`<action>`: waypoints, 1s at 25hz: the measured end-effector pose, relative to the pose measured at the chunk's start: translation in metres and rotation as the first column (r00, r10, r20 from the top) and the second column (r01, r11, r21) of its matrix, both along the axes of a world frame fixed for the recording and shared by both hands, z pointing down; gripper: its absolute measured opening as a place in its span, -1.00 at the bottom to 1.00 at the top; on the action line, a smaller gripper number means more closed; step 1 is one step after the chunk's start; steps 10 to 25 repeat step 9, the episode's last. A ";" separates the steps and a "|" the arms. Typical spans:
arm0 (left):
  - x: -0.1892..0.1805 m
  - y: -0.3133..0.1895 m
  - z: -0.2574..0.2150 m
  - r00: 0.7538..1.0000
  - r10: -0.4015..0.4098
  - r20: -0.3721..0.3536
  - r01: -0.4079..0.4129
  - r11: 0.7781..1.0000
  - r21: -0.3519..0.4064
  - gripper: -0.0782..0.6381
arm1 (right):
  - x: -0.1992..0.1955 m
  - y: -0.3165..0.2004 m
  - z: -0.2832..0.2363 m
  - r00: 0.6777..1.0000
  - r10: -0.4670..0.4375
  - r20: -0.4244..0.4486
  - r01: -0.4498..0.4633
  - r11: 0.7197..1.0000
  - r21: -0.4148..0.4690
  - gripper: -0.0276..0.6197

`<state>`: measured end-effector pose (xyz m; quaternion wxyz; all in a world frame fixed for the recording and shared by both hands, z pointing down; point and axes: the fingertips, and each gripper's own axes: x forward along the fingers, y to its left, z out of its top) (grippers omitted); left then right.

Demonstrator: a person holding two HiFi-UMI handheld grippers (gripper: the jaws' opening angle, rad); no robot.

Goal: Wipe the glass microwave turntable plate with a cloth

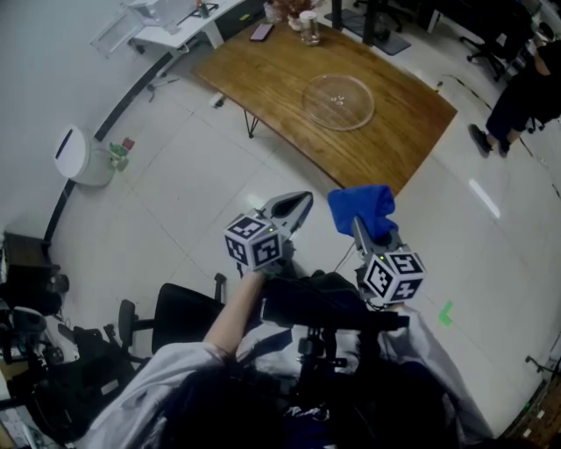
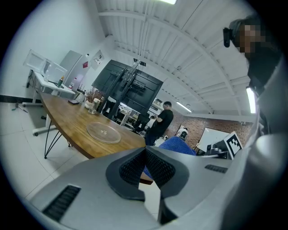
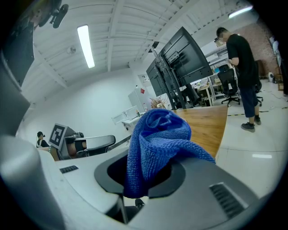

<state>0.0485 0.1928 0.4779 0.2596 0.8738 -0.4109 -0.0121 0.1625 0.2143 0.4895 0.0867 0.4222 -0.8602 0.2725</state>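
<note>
The clear glass turntable plate (image 1: pixel 338 101) lies flat on the wooden table (image 1: pixel 263 74), far ahead of both grippers; the left gripper view shows this plate (image 2: pixel 104 132) too. My right gripper (image 1: pixel 361 224) is shut on a bunched blue cloth (image 1: pixel 361 207), held in the air over the floor short of the table's near edge. In the right gripper view the cloth (image 3: pixel 155 143) bulges up out of the jaws. My left gripper (image 1: pixel 302 203) hangs beside it, shut with nothing between its pads (image 2: pixel 157 167).
Jars and a phone stand at the table's far end (image 1: pixel 302 24). A person (image 1: pixel 517 96) stands right of the table. A white bin (image 1: pixel 79 156) sits on the floor at left. An office chair (image 1: pixel 175 320) is close behind my arms.
</note>
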 end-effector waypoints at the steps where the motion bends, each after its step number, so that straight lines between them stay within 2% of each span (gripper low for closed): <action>1: 0.000 0.001 0.000 1.000 0.002 0.000 -0.002 1.000 -0.001 -0.80 | -0.001 0.002 0.000 1.000 -0.003 -0.002 0.003 1.000 0.000 -0.66; 25: -0.004 0.012 -0.001 1.000 -0.008 -0.008 0.008 1.000 -0.004 -0.80 | -0.002 0.011 0.000 1.000 -0.006 -0.011 0.006 1.000 0.000 -0.66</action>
